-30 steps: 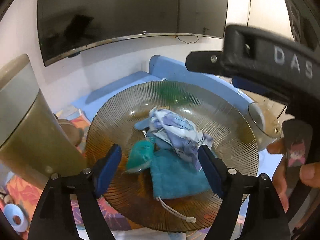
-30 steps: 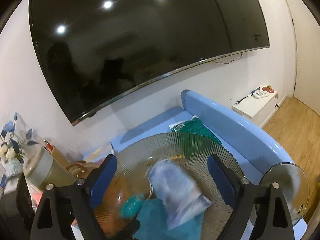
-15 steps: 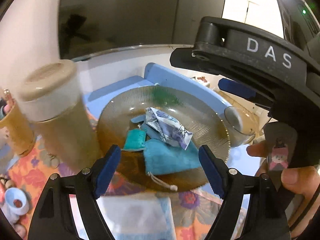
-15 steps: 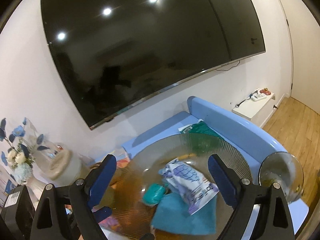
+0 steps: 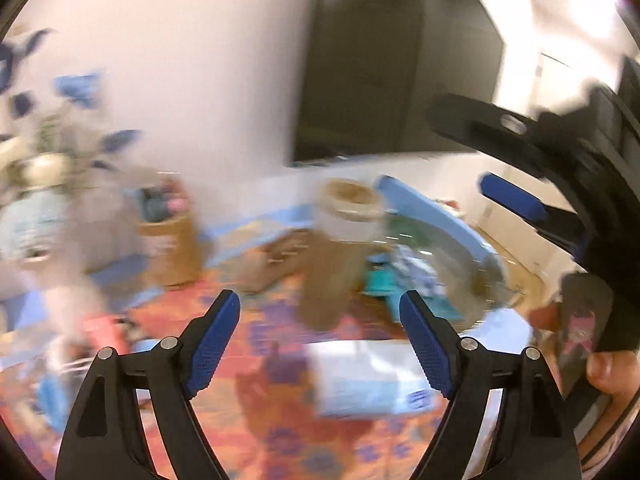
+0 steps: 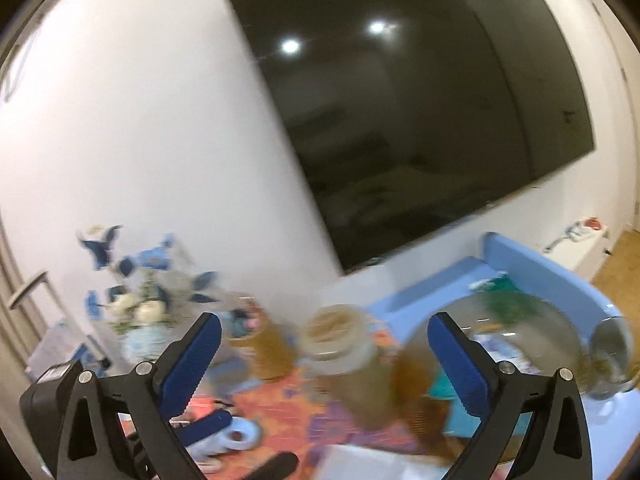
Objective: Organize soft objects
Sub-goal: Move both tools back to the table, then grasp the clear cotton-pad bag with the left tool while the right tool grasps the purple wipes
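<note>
Both the left gripper (image 5: 320, 320) and the right gripper (image 6: 325, 350) are spreading wider, pinching nothing. Soft pouches (image 5: 404, 276) are lying in the ribbed glass plate (image 5: 472, 276) at three o'clock; blur is hiding their long axes.

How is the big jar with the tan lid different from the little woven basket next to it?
The jar is see-through with a tan lid on top; the basket is woven and not see-through. The jar is closed, while the basket is open, with small things poking out of the top, too blurred to name. The jar looks taller and wider than the basket. Both are brownish, stand upright, and sit on the flowery orange cloth.
</note>
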Tool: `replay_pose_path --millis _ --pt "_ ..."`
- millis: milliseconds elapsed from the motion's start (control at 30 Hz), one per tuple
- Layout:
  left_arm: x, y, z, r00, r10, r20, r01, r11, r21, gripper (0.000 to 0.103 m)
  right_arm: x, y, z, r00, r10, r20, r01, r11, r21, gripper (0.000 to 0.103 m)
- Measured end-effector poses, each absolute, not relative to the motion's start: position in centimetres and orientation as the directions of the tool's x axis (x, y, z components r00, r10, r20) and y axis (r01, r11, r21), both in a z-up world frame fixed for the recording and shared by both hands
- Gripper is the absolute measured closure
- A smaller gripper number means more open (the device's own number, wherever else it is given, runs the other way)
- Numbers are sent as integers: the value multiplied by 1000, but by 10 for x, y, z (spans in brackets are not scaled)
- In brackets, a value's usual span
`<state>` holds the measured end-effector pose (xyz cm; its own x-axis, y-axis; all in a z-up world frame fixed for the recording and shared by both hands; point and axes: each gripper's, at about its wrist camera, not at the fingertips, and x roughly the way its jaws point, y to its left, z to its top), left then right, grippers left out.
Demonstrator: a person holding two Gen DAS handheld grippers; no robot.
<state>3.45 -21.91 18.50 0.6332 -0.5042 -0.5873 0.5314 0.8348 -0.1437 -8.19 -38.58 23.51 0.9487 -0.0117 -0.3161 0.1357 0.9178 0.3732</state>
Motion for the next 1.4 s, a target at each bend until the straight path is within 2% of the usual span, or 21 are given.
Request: replay_pose_path --millis 133,300,433,600,800,1067,1233,1267,1400 --pt "52 -157 181 691 -396 -604 427 898 -100 22 -70 -337 234 951 75 -301 52 918 392 0" --pt "73 -71 167 713 -278 -644 289 953 -92 22 -45 -282 219 929 178 -325 -34 915 403 0" --pt "85 -9 149 717 -224 -660 200 973 -113 22 -24 -238 202 897 261 -357 -99 905 413 0" --pt "93 52 120 699 -167 -695 154 985 -81 22 -1 -188 174 841 352 -411 -167 892 421 0" --pt "95 106 81 662 -168 -730 84 985 -151 22 23 -137 130 768 427 -478 -209 872 443 0" --pt "92 113 47 620 -233 -749 152 972 -177 22 31 -95 73 689 494 -531 -214 838 502 0" --pt "93 109 34 611 -242 -754 217 967 -135 22 23 -60 44 636 494 -593 -253 859 445 0" --pt "93 110 31 614 -232 -754 221 968 -117 19 22 -52 38 620 490 -613 -262 865 428 0" --pt "95 120 18 586 -287 -758 242 955 -175 17 25 -33 21 601 437 -669 -250 898 362 0"
